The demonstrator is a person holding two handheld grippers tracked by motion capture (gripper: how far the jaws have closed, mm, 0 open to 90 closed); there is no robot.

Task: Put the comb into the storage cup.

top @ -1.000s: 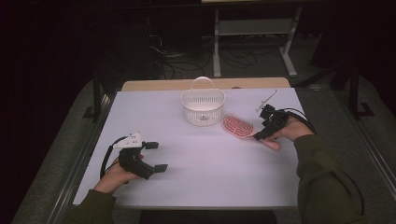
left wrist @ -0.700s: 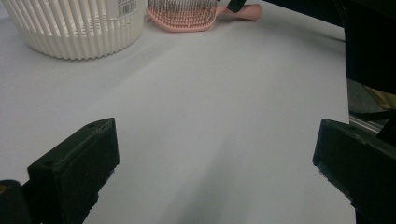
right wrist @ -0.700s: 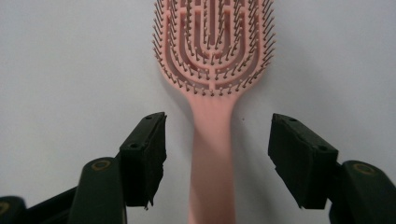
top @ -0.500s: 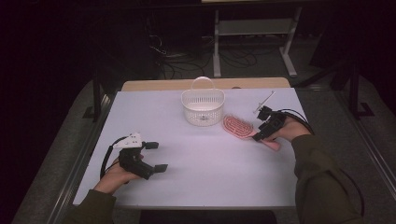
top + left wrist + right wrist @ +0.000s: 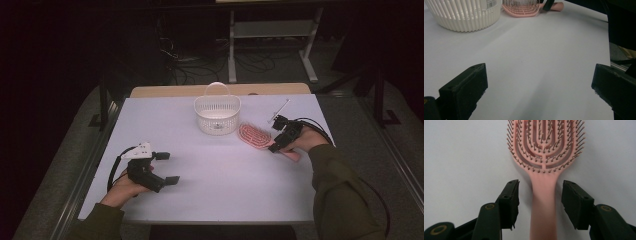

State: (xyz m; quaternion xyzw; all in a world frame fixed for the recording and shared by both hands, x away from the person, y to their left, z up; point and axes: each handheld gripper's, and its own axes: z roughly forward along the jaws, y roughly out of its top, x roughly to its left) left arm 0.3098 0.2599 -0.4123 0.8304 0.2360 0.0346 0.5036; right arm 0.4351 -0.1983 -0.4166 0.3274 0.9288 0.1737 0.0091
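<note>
A pink hairbrush (image 5: 252, 136) lies bristles up on the white table (image 5: 225, 185), just right of a white basket (image 5: 217, 112). My right gripper (image 5: 276, 134) straddles its handle. In the right gripper view the handle of the hairbrush (image 5: 545, 150) runs between the jaws of the right gripper (image 5: 540, 200), with a narrow gap on each side. These jaws have just been closing and the pads do not touch the handle. My left gripper (image 5: 169, 167) rests at the front left, wide open with nothing between the jaws of the left gripper (image 5: 539, 87).
The slatted basket (image 5: 461, 15) with its hoop handle stands at the table's back middle, and the hairbrush (image 5: 521, 8) shows beside it. A thin rod (image 5: 279, 110) lies near the back right corner. Dark floor, cables and a metal stand lie beyond the table.
The right gripper's jaws have narrowed around the brush handle and the hand shifted slightly. The left hand and gripper have stayed put.
</note>
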